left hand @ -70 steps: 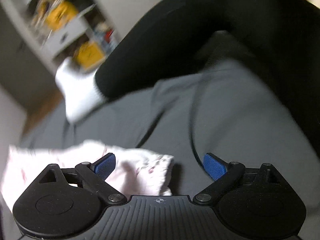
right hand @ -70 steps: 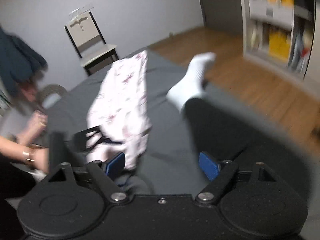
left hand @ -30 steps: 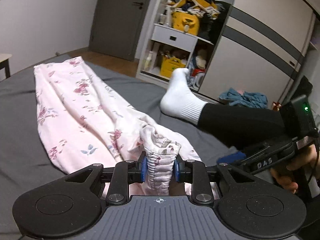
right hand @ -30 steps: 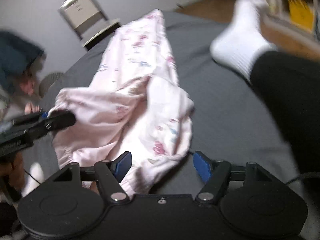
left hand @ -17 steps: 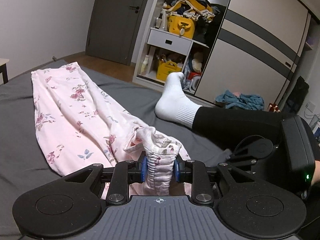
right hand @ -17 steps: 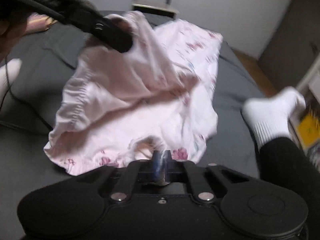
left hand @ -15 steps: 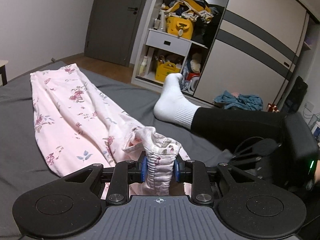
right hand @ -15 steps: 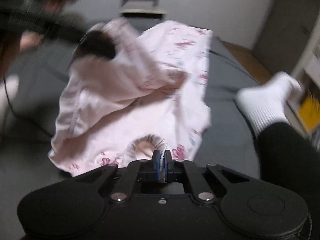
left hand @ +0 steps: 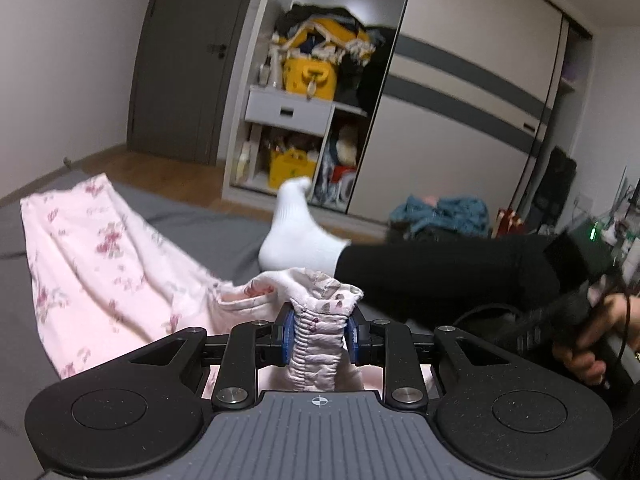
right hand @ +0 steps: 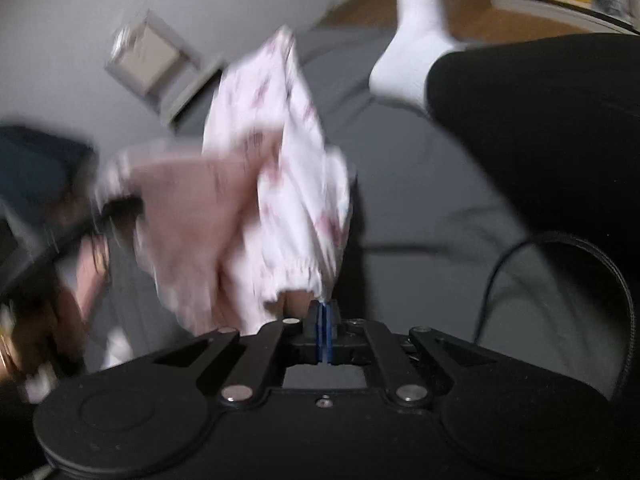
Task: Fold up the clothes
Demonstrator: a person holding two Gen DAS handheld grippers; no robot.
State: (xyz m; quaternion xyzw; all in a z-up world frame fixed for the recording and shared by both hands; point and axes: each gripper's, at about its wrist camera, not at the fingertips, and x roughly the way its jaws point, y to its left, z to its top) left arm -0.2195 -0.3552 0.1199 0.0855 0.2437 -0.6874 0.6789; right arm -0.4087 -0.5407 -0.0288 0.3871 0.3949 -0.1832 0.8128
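Since half second ago, waistband end lifted, right view swung and gone blurry. Near: my left gripper [left hand: 319, 328] clamped on bunched elastic waistband of pink floral pants [left hand: 104, 264]; right gripper [right hand: 323, 330] pinched tight on thin waistband hem, pants hanging off it. Farther: legs trailing over grey bed [left hand: 208, 224], person's socked foot [left hand: 296, 228] beside. Risk imo: thin hem slips from right pads if I yank, or legs drag skewed against foot.
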